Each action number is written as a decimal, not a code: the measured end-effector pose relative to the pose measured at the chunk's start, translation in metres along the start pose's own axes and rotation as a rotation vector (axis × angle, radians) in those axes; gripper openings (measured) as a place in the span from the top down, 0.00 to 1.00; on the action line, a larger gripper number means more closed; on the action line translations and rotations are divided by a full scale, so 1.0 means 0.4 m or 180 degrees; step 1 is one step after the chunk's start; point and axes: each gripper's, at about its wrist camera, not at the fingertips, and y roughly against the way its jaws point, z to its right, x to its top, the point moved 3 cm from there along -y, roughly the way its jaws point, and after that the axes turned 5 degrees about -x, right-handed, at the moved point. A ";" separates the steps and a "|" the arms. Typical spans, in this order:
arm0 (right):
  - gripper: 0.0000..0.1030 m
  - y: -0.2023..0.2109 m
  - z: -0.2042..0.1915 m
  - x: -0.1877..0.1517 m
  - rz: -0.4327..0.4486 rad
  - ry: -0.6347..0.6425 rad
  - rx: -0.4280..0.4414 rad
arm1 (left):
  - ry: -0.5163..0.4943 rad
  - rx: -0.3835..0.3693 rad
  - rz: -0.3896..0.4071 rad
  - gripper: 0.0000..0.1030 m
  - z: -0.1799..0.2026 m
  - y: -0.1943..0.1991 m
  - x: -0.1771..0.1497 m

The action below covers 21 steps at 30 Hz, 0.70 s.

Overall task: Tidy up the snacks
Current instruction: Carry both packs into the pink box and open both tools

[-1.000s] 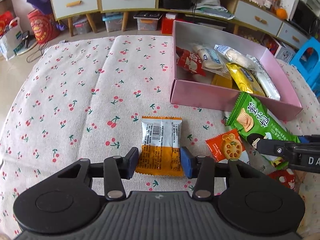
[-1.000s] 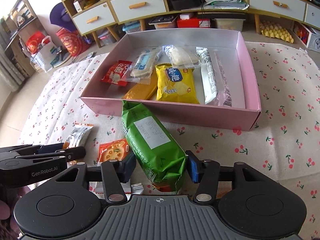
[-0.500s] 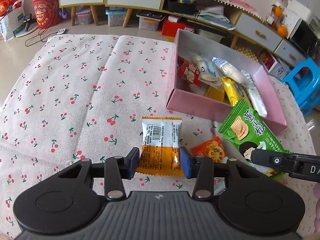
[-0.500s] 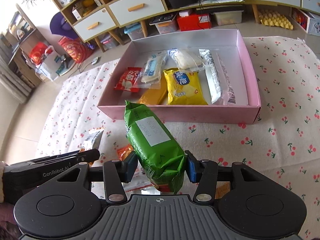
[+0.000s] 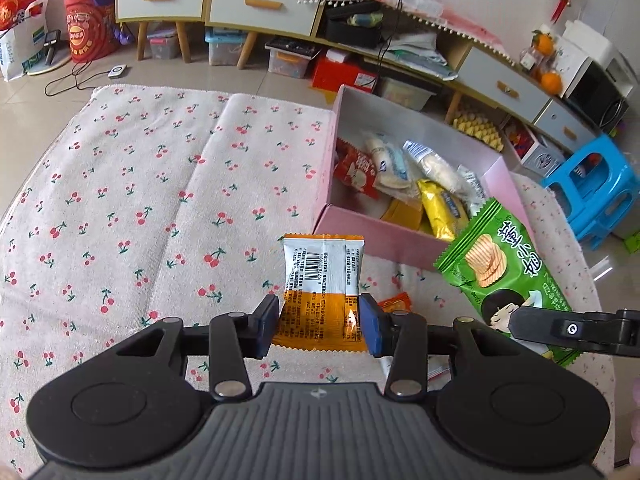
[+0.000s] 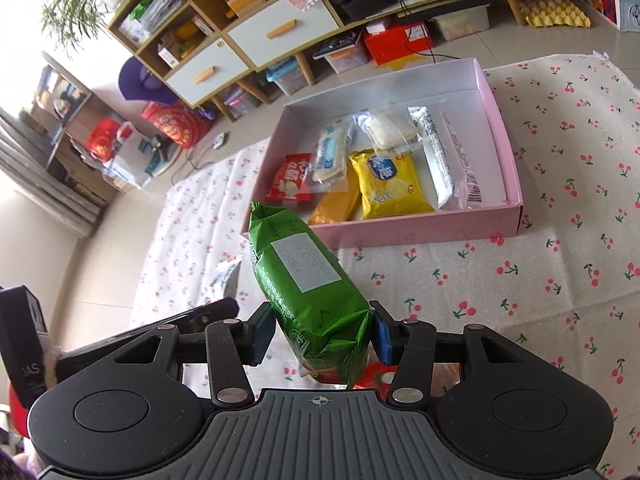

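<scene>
Left gripper (image 5: 319,325) was clamped on the orange-and-white snack packet (image 5: 322,285): both blue pads pressed its lower orange half, barcode side facing the camera, top edge sticking up past the fingertips. Packet was off the cherry-print cloth (image 5: 120,208), held on the near-left side of the pink box (image 5: 360,232), not over it.

Right gripper (image 6: 320,334) was clenched on the green chip bag (image 6: 308,280). Pads gripped the bag near its lower crimped end; the rest of it angled up and away toward the pink box (image 6: 400,232), white date label on top. Bag was in the air just short of the box's near wall, at its near-left corner. From the left wrist view the same green bag (image 5: 500,276) hung at the box's near-right corner, held by the right gripper's finger (image 5: 568,328).

Inside the box, all lying flat: red packet (image 6: 290,178), yellow chip bag (image 6: 386,182), orange packet (image 6: 336,204), several clear/white wrapped snacks.

A small orange-red packet (image 5: 394,303) lay on the cloth in front of the box, mostly hidden behind the left gripper's right finger.
</scene>
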 end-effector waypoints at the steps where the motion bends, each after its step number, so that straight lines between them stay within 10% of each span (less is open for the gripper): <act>1: 0.53 0.001 0.000 0.002 -0.0004 -0.0027 0.0022 | 0.0003 -0.0009 0.0015 0.62 0.004 0.002 0.002; 21: 0.53 -0.026 0.169 0.146 0.0873 -0.0679 -0.0226 | -0.0245 -0.0104 0.0462 0.62 0.111 -0.055 0.093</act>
